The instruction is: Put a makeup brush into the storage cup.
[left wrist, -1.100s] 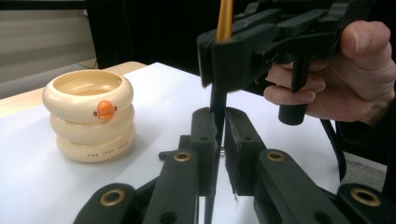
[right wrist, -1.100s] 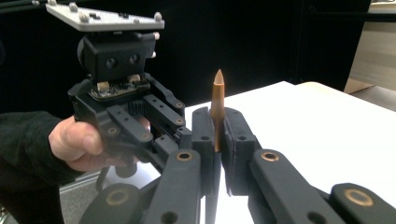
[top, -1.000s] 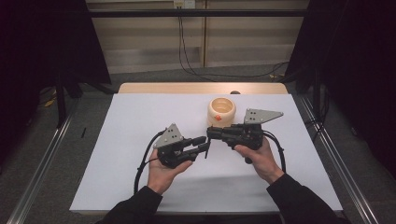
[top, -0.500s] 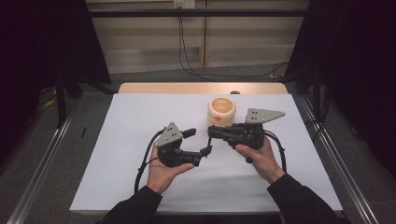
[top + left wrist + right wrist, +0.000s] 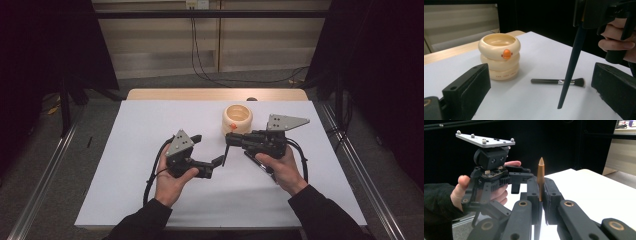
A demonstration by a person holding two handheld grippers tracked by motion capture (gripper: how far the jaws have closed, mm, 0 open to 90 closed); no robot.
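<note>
My right gripper (image 5: 229, 140) is shut on a thin brush (image 5: 540, 180). Its pointed brown tip stands above the jaws, and its dark tapering handle (image 5: 571, 65) hangs down over the white sheet. My left gripper (image 5: 207, 149) faces it. Its jaws have just been opening and now stand wide apart, and the handle's lower end hangs between them untouched. A cream ringed holder (image 5: 237, 118) with an orange knob (image 5: 506, 53) stands behind. A short fluffy brush (image 5: 557, 81) lies flat on the sheet beside the holder. The left gripper (image 5: 491, 177) also appears in the right gripper view, held in a hand.
A white sheet (image 5: 150, 125) covers the table, and a strip of wooden tabletop (image 5: 200, 94) shows at the far edge. Metal rails (image 5: 360, 165) run along both sides. Cables hang at the back wall.
The left gripper's jaws have spread from nearly closed at the thin brush's handle to wide apart. The right gripper keeps its hold, and both hands stay in place.
</note>
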